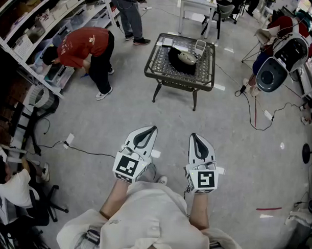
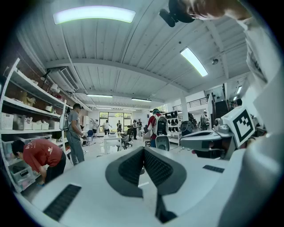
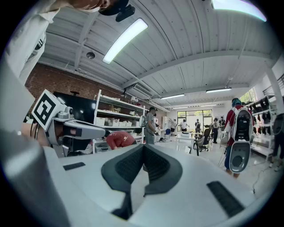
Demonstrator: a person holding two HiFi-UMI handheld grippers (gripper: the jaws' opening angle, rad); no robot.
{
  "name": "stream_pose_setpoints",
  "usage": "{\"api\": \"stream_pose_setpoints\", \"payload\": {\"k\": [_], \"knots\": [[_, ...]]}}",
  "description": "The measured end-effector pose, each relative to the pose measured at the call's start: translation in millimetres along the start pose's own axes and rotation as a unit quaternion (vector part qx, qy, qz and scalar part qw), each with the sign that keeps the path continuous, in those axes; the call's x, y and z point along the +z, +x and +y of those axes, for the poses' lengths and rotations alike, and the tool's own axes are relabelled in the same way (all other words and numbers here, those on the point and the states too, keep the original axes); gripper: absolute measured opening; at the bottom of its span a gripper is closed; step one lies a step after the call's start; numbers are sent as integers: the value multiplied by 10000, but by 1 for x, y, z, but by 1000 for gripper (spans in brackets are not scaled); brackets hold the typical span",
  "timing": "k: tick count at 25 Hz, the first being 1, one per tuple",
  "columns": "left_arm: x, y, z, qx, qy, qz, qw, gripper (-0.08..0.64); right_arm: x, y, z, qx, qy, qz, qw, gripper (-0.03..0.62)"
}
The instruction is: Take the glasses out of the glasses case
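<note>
Ahead of me in the head view stands a small black mesh table (image 1: 160, 67). On it lies a dark glasses case (image 1: 178, 62) with a pale rounded thing (image 1: 188, 57) resting on it; I cannot make out glasses as such. My left gripper (image 1: 154, 129) and right gripper (image 1: 193, 136) hover side by side over the floor, well short of the table and pointing toward it. Both are shut with nothing between the pads. The left gripper view shows the left gripper (image 2: 143, 150) with its pads meeting, and the right gripper view shows the same for the right gripper (image 3: 143, 148).
A small clear container (image 1: 200, 46) and a paper (image 1: 166, 41) also sit on the table. A person in red (image 1: 84, 45) bends at the shelves on the left; another person (image 1: 128, 13) stands beyond. Cables (image 1: 86, 151) cross the floor, and round white equipment (image 1: 272, 73) stands at the right.
</note>
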State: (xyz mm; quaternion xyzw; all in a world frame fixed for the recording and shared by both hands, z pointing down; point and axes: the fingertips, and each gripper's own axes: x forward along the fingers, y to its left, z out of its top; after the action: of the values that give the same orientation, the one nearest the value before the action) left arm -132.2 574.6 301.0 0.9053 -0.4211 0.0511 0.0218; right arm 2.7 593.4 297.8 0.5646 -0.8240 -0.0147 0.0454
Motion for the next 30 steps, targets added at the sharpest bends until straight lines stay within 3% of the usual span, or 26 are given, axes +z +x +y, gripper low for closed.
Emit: {"api": "stream_pose_setpoints", "payload": {"k": [8, 18, 30], "knots": [[12, -13, -11, 58, 77, -90, 9999, 9, 6, -14, 0, -41, 203, -144, 9997, 5], [11, 23, 2, -104, 140, -143, 9997, 9, 7, 17, -13, -108, -73, -168, 9998, 6], [12, 109, 85, -269, 51, -170, 9995, 9, 4, 128, -39, -173, -126, -40, 9998, 6]]}}
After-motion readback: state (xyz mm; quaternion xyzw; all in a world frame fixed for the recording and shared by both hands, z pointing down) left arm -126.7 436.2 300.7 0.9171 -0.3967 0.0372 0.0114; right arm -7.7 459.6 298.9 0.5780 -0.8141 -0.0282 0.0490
